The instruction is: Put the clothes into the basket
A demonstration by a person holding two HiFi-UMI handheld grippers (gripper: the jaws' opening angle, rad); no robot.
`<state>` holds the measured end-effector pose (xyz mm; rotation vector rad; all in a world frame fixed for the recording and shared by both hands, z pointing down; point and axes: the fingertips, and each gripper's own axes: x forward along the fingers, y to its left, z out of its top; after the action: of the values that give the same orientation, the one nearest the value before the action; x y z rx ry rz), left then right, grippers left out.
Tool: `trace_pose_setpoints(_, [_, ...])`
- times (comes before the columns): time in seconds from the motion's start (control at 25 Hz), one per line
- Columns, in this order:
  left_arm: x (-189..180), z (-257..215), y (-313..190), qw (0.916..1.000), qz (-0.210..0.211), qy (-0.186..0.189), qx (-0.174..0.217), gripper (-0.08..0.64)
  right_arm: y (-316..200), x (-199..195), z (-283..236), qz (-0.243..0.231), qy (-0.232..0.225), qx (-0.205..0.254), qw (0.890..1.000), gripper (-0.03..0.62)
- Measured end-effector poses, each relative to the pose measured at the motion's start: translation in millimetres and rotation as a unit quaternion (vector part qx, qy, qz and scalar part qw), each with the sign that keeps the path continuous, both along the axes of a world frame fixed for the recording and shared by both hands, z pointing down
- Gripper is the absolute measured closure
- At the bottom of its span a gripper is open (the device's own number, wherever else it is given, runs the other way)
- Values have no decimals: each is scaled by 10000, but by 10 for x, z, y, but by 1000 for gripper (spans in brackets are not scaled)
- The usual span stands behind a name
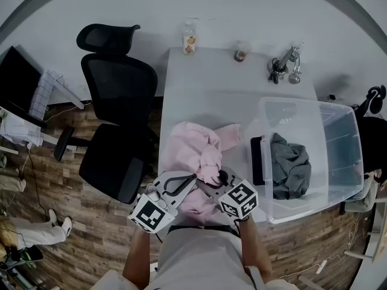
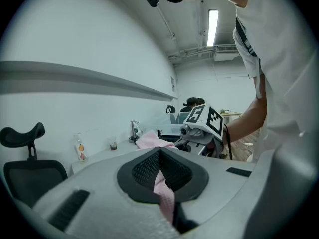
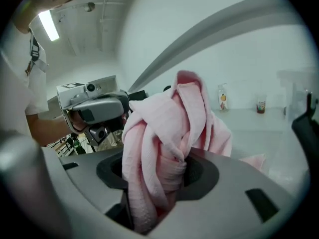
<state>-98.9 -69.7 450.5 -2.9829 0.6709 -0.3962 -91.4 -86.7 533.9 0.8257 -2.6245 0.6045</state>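
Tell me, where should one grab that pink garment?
Take the pink garment by the bunched folds at its near edge, from the person's side: it lies crumpled, so raised folds give a thick handful. The left gripper and right gripper pinch it there.

left tongs (image 2: 160,159) | pinched on pink garment (image 2: 164,191) | table (image 2: 99,157) behind
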Motion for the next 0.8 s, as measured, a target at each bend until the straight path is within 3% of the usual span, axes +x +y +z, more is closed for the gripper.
trace_pose_setpoints(0.44, [122, -775, -28, 9985, 110, 168, 512, 558, -126, 122, -1009, 79, -158, 1019, 9946, 376])
trace_pose_setpoints(0.8, [332, -1337, -10, 9945, 354, 68, 978, 558, -236, 393, -1708, 355, -304, 1638, 9854, 374])
